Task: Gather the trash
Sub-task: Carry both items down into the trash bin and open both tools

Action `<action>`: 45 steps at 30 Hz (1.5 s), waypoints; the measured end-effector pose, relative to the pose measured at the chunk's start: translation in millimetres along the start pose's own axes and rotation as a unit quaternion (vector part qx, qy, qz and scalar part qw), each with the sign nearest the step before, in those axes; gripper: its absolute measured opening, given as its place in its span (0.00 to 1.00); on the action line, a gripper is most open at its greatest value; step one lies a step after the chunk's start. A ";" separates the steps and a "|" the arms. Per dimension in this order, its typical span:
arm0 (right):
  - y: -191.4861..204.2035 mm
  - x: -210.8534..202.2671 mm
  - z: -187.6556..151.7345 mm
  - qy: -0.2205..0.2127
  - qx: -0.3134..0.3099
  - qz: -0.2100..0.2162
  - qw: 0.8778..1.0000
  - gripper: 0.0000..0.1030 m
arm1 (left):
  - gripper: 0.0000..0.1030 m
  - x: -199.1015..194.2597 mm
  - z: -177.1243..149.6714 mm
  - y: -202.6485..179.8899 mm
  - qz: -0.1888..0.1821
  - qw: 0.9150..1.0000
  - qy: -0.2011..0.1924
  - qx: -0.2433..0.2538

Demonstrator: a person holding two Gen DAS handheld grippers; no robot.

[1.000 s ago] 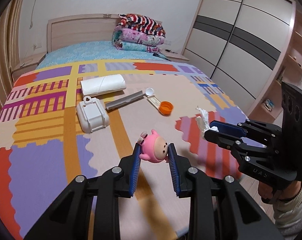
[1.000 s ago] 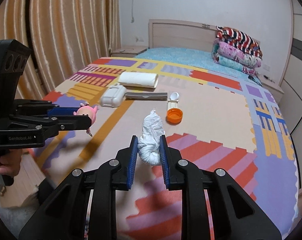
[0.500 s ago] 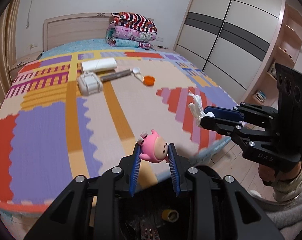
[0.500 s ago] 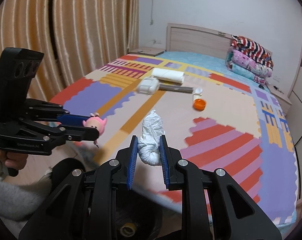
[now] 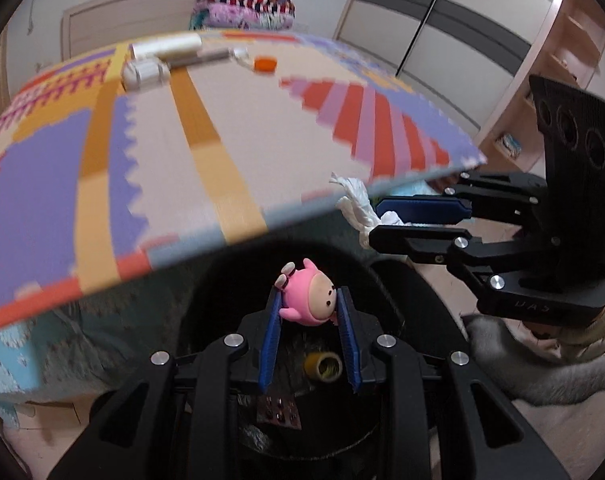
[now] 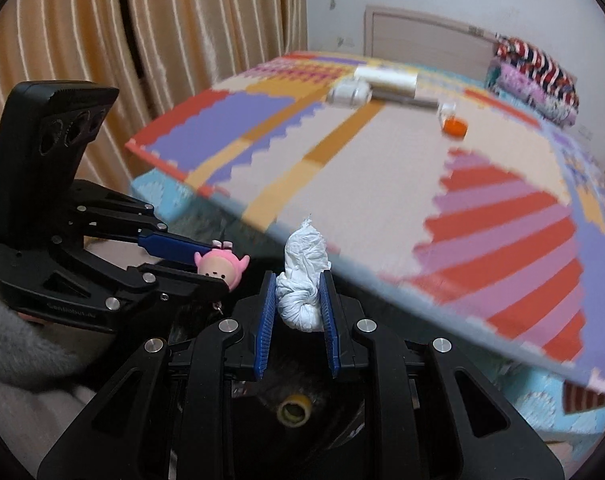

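Note:
My left gripper (image 5: 308, 300) is shut on a pink toy figure (image 5: 308, 302) and holds it over a black trash bin (image 5: 386, 292) below the bed's foot edge. My right gripper (image 6: 298, 286) is shut on a knotted white tissue wad (image 6: 302, 276), also above the bin (image 6: 286, 364). The two grippers hang side by side; the right one (image 5: 382, 220) with its tissue (image 5: 354, 204) shows in the left wrist view, the left one (image 6: 212, 260) with the toy (image 6: 218, 268) in the right wrist view.
A yellow tape roll (image 5: 322, 366) lies inside the bin. On the bed's colourful foam mat (image 5: 242, 132) remain a white case (image 5: 144, 72), a white roll (image 5: 166, 46), a grey bar (image 5: 206, 56) and an orange cap (image 5: 264, 64). Wardrobe (image 5: 462, 40) right, curtains (image 6: 102, 40) left.
Both grippers have drawn back off the bed and dropped below its foot edge, still holding the toy and the tissue. They now hang over the open bin.

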State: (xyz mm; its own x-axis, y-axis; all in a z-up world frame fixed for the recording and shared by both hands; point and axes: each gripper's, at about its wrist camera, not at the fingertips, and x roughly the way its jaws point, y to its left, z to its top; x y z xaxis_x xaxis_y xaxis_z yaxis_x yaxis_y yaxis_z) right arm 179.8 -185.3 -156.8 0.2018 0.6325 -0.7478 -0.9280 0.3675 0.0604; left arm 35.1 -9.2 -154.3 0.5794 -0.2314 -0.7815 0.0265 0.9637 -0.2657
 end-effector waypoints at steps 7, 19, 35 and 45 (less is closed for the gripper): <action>-1.7 27.4 -27.5 0.049 0.015 0.018 0.999 0.22 | 0.26 40.3 -23.9 8.3 0.006 0.998 0.063 -0.007; -12.4 90.2 -68.4 0.148 0.067 0.030 0.986 0.22 | 0.26 94.3 -52.1 29.6 0.009 0.990 0.134 -0.041; -11.2 112.3 -77.4 0.175 0.068 0.029 0.982 0.27 | 0.26 111.3 -58.3 26.2 0.019 0.987 0.155 -0.042; -11.3 101.5 -72.8 0.159 0.063 0.027 0.985 0.32 | 0.42 90.4 -49.8 20.2 0.007 0.992 0.120 -0.035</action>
State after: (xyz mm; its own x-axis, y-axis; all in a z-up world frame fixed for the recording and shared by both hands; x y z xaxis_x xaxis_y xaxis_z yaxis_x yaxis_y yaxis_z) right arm 188.0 -175.0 -281.5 0.0268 0.4155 -0.9092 -0.8847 0.4333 0.1719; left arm 47.4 -17.3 -258.4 0.3685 -0.2515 -0.8950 -0.0421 0.9572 -0.2863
